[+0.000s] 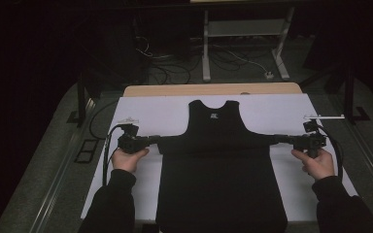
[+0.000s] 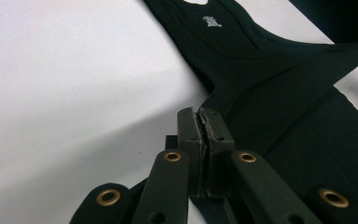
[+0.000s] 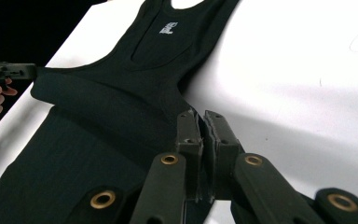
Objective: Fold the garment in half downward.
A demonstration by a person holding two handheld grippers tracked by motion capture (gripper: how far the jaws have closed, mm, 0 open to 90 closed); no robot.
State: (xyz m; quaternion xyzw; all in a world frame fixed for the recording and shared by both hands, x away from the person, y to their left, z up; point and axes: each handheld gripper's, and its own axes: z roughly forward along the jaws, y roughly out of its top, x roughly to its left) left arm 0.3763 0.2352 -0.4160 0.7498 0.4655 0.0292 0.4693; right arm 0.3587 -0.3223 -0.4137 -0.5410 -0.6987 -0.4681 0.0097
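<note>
Your left gripper [image 1: 156, 141] sits at the left edge of the black tank top [image 1: 218, 160], its fingers [image 2: 189, 135] clamped shut on a pinch of the fabric at that side; the left gripper view shows the cloth caught in the seam between the pads. Your left hand [image 1: 128, 158] holds it low over the white sheet [image 1: 145, 114] that covers the table [image 1: 213, 89].

Tank top: black, sleeveless, scoop neck, small white mark just below the neckline. It lies flat in the middle of the sheet, neck away from you, hem towards you. The lower half is folded up over the chest, so a straight horizontal fold edge runs across between the two grippers. Fabric looks fine-ribbed and matte in the right gripper view.

Your right gripper [image 1: 275, 139] mirrors the left one at the right edge of the garment, fingers [image 3: 189, 135] pressed together on the fabric there. Your right hand [image 1: 316, 162] holds it low over the sheet.
</note>
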